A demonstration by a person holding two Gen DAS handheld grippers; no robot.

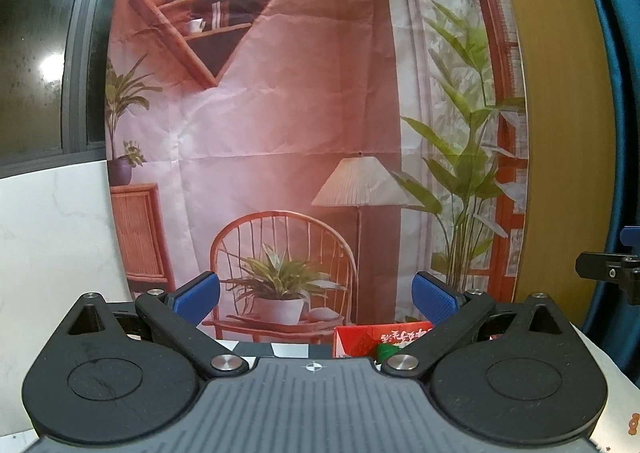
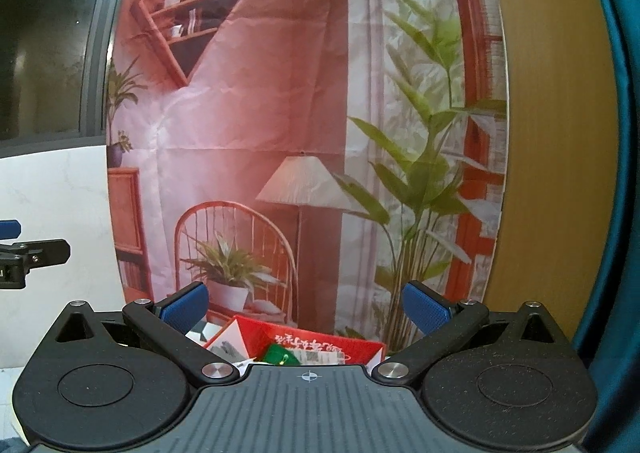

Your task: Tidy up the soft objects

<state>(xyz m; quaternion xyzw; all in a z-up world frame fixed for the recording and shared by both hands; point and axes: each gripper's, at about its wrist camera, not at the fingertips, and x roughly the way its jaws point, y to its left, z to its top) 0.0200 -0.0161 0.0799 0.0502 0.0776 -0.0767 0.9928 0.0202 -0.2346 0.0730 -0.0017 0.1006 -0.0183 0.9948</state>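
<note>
Item one, my left tool [image 1: 316, 295]: blue-padded fingers [image 1: 200, 293] spread wide, nothing between them, held level and facing a printed backdrop [image 1: 280, 113] of a pink room with shelves, a lamp and a wicker chair. Item two, my right tool [image 2: 306, 303]: likewise spread wide and empty, its blue pads [image 2: 424, 309] well apart, pointed at the same backdrop [image 2: 260, 101]. Item three, a red box [image 2: 304, 345] with white lettering on its inner wall, standing open just beyond and below the right tool's fingers; in the left wrist view the same red box [image 1: 376, 337] sits low and right of centre, partly hidden behind the right-hand finger link. Item four, a green soft object [image 2: 280, 355] lying inside the box, with a small yellowish detail on it; from the left wrist only a green scrap [image 1: 386, 352] of it shows. I cannot tell what else lies in the box beyond some pale printed material. Item five, a white desk [image 1: 600, 357] edge visible at the lower right of the left view. Item six, a wood-toned panel [image 2: 540, 133] and a teal curtain [image 2: 616, 173] to the right of the backdrop.
</note>
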